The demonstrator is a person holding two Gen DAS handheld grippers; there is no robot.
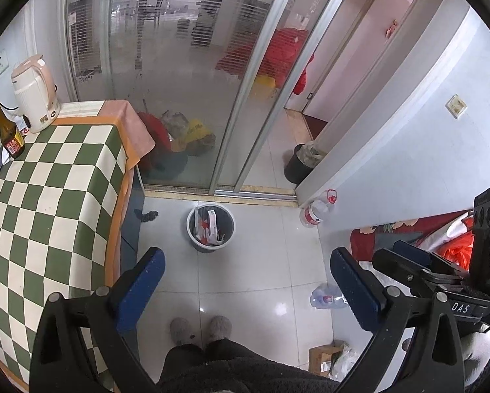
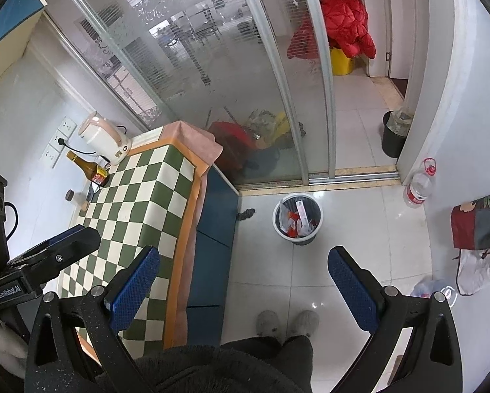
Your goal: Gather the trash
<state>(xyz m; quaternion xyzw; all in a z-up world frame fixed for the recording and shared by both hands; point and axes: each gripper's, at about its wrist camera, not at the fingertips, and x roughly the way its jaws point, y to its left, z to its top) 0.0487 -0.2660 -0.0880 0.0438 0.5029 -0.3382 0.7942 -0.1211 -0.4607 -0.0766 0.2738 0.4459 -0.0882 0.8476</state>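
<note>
Trash bin (image 1: 211, 227) on floor, ahead of both spread, empty claws (image 1: 246, 290)

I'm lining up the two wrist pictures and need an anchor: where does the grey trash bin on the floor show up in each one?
Left wrist view: the trash bin stands on the floor tiles slightly left of centre, above the gap between the open fingers.
Right wrist view: the trash bin sits right of centre, nearer the right-hand finger.
Shared landmark: the checkered tablecloth lies left of the bin in both.
</note>
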